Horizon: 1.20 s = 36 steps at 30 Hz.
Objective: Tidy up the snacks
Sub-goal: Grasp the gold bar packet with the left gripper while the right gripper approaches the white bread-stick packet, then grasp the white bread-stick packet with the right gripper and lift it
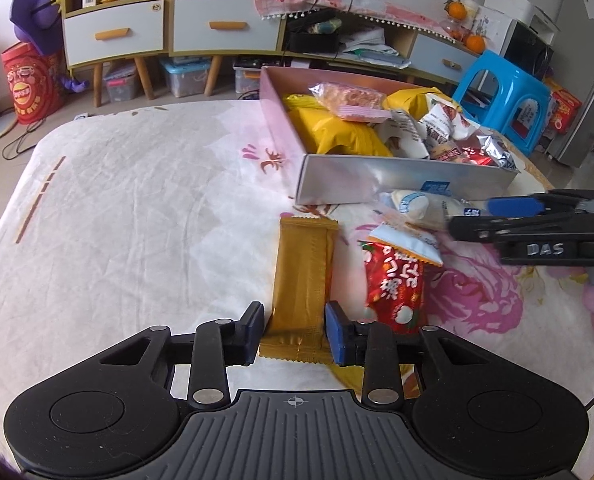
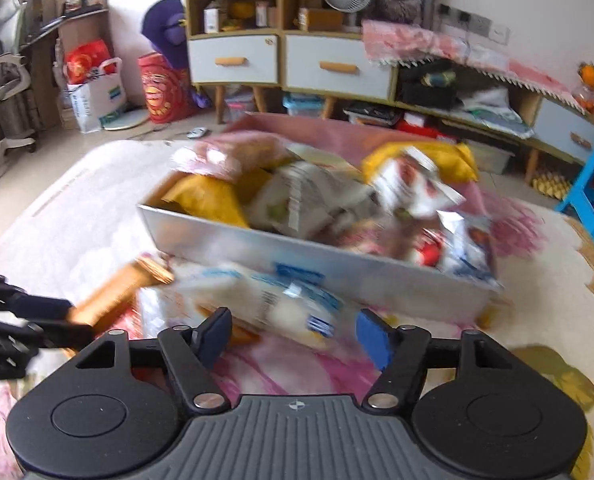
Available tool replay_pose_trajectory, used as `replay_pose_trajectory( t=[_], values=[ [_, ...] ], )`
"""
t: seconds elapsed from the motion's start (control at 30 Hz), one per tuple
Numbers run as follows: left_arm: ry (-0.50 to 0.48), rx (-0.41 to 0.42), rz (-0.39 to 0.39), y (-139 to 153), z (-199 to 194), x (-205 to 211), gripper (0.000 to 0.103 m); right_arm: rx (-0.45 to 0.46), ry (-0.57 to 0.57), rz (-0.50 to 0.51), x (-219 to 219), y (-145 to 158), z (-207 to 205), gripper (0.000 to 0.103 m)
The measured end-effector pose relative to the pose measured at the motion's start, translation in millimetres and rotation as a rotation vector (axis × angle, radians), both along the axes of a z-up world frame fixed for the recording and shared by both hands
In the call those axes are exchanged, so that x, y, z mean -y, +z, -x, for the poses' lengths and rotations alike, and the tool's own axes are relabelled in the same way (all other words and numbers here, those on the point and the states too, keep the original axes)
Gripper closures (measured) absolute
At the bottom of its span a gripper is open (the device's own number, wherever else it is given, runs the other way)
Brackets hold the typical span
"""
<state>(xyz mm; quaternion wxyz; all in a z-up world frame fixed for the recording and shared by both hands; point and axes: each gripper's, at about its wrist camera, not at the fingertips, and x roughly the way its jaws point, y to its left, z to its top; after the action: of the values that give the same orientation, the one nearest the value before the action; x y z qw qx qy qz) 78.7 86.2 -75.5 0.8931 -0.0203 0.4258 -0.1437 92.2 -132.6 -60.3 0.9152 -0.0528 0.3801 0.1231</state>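
A gold snack packet lies on the floral bedsheet, and my left gripper is shut on its near end. A red packet and a white-and-orange packet lie just right of it. A white-and-blue packet rests in front of the silver box, which holds several snack bags. My right gripper stands open astride the white packet, with gaps at both pads. The right wrist view is blurred. My left gripper shows at its left edge on the gold packet.
The bedsheet stretches bare to the left of the box. Beyond the bed stand a drawer cabinet and a blue plastic stool. The bed's edge curves round at the far left.
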Motion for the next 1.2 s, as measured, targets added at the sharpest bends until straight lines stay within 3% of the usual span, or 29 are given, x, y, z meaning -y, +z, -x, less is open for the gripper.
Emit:
replay_pose_trajectory(
  t=[0.1,0.23,0.4,0.7,0.77,0.83,0.9,0.97,1.03,1.1,1.2],
  values=[
    [0.021,0.001,-0.019,1.0,-0.7,-3.1,0.072,-0.005,-0.030,-0.005,16.7,1.0,2.8,0.044],
    [0.041,0.005,-0.003,0.2,-4.6,-2.4,0.069,-0.029,-0.059,-0.086,27.1,6.4,3.3,0.023],
    [0.065,0.009,0.005,-0.3,-9.8,4.6,0.057,-0.028,-0.054,-0.164,5.8,13.6,-7.3,0.014],
    [0.087,0.021,-0.015,-0.6,-14.0,11.7,0.055,-0.086,-0.082,-0.124,-26.8,-4.5,-30.7,0.010],
    [0.082,0.023,-0.019,-1.0,-13.6,11.5,0.059,-0.069,-0.081,-0.110,-25.1,-6.3,-28.8,0.011],
    [0.087,0.023,-0.021,-0.8,-13.3,11.3,0.062,-0.061,-0.080,-0.100,-21.2,-5.6,-27.8,0.021],
    [0.095,0.024,-0.027,-0.6,-12.8,10.5,0.067,-0.041,-0.091,-0.089,-15.6,-2.5,-25.1,0.039],
    [0.099,0.024,-0.029,0.0,-12.5,8.5,0.072,-0.047,-0.087,-0.110,-8.4,0.1,-25.8,0.046],
    [0.099,0.021,-0.024,0.2,-11.7,6.0,0.073,-0.049,-0.094,-0.125,-0.8,2.2,-25.7,0.063],
    [0.094,0.022,-0.027,0.1,-10.2,4.6,0.074,-0.049,-0.089,-0.123,5.8,3.3,-24.3,0.071],
    [0.085,0.025,-0.037,0.0,-7.6,4.2,0.074,-0.059,-0.076,-0.125,16.6,3.1,-21.8,0.072]
  ],
)
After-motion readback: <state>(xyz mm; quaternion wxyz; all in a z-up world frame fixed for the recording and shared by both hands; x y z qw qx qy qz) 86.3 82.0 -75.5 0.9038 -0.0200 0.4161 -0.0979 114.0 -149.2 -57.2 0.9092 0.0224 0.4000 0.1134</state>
